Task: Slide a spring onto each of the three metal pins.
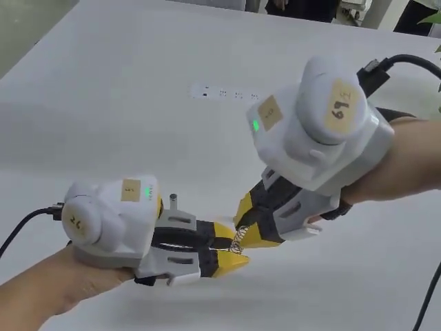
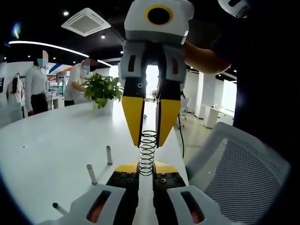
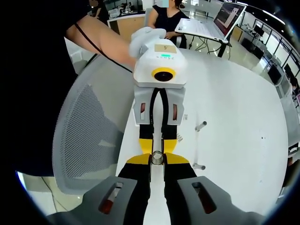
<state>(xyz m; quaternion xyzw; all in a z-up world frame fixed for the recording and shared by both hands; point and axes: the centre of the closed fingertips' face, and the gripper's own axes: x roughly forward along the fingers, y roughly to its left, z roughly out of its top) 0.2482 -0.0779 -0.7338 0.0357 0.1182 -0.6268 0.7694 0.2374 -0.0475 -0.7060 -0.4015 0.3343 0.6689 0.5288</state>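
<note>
Where the 2 grippers meet tip to tip over the white table (image 1: 103,103), the spring (image 2: 147,152) bridges them. Its near end is pinched between the yellow tips of the left gripper (image 2: 146,169), whose jaws stand narrow around it. Its far end is clasped between the yellow tips of the right gripper (image 2: 150,138), drawn in to the coil's width. Whether a pin runs inside the coil cannot be told.

The left gripper view gives the spring side-on, its whole length spanning both pairs of tips. To the left of those jaws are 3 metal pins (image 2: 108,154) on the table, 2 upright and the nearest tilted. The right gripper view gives the spring end-on, a small ring between the jaw tips, with 2 pins to the right of the jaws. From the head view the coil is a short slanted stretch between the yellow tips, and 1 upright pin stands just behind the left gripper's jaws.
</note>
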